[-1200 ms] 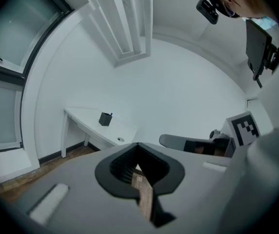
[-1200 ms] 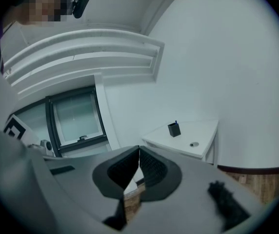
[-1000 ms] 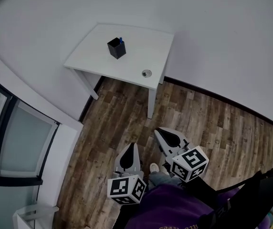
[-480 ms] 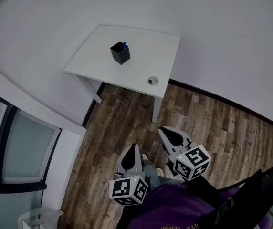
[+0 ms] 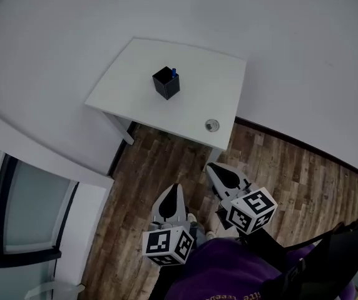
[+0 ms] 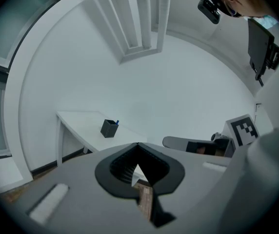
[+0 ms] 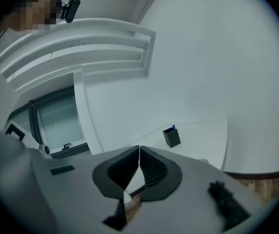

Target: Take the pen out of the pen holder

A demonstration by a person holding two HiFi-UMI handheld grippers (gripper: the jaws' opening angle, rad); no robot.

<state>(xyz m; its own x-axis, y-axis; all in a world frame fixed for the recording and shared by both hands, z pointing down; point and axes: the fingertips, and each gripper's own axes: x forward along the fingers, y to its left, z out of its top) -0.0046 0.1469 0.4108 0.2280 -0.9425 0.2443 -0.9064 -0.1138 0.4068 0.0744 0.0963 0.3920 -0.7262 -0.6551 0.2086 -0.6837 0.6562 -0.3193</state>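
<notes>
A black square pen holder (image 5: 166,83) stands on the white table (image 5: 135,92), with the blue tip of a pen (image 5: 173,72) sticking out of it. The holder also shows small and far off in the left gripper view (image 6: 109,128) and the right gripper view (image 7: 171,137). Both grippers hang low over the wooden floor, well short of the table. My left gripper (image 5: 171,195) is shut with nothing in it. My right gripper (image 5: 213,169) is shut and empty too, its tips near the table's front right leg.
A round cable grommet (image 5: 211,125) sits in the table's near right corner. White walls close in behind and to the right of the table. A window with dark frames (image 5: 4,199) lies to the left. Brown plank floor (image 5: 279,167) stretches between me and the table.
The table and pen holder have drawn nearer and lower in the head view as I move toward them. Both grippers stay shut and held as before.
</notes>
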